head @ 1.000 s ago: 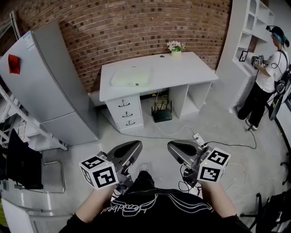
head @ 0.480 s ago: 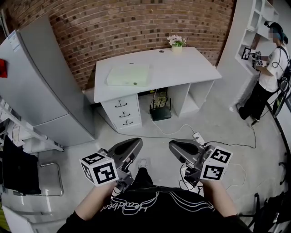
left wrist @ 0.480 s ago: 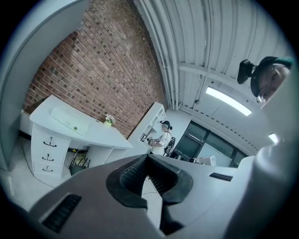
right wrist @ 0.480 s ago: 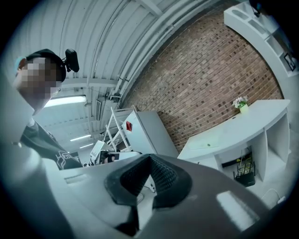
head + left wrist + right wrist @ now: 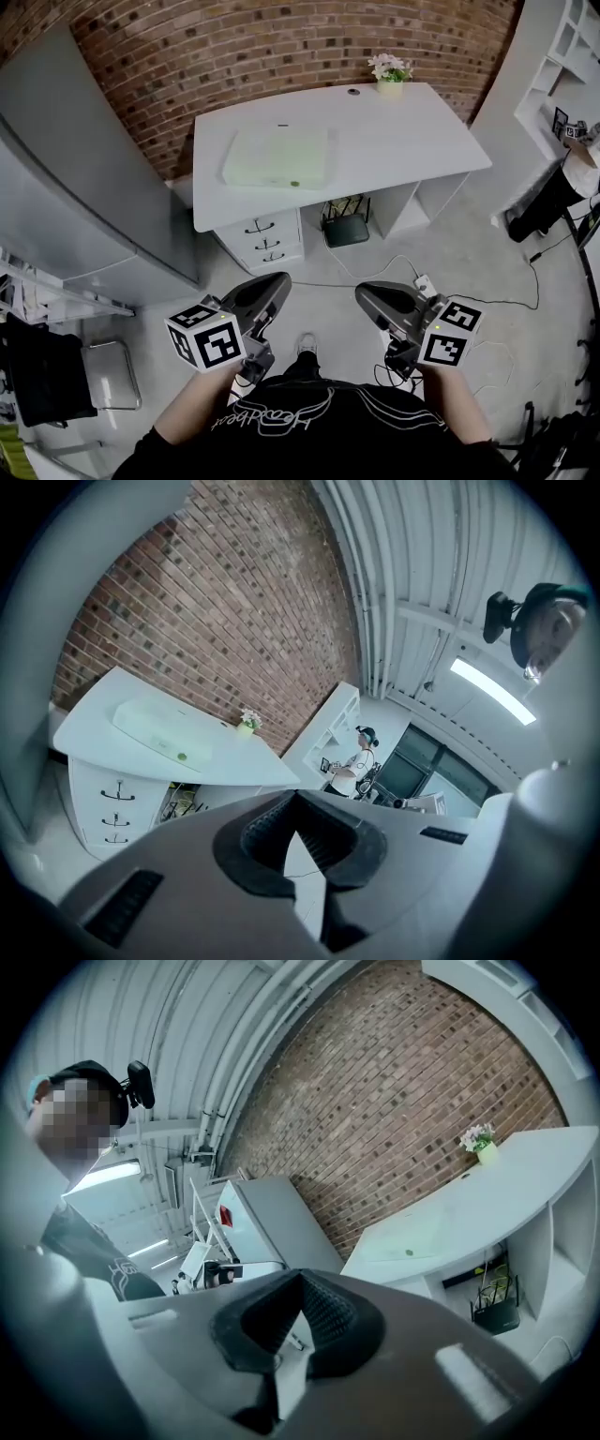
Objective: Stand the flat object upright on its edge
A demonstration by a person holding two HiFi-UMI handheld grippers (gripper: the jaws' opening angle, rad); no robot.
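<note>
A pale green flat pad [image 5: 277, 157] lies flat on the white desk [image 5: 403, 131], on its left half. The left gripper view shows the pad [image 5: 159, 735] far off, and so does the right gripper view, where the pad [image 5: 403, 1241] is small. My left gripper [image 5: 278, 280] and right gripper [image 5: 365, 292] are held low in front of my body, over the floor and well short of the desk. Both are shut, jaws meeting, with nothing between them [image 5: 298, 799] [image 5: 302, 1283].
A small flower pot [image 5: 389, 70] stands at the desk's back right. A grey fridge [image 5: 75, 169] stands left of the desk, with drawers [image 5: 265, 239] and a router [image 5: 345, 228] below it. A power strip with cables [image 5: 424, 284] lies on the floor. A person [image 5: 562, 178] stands by the shelves at right.
The view has moved nearer to the desk, which now looks larger and more central. Both grippers stay shut and keep their place in front of my body.
</note>
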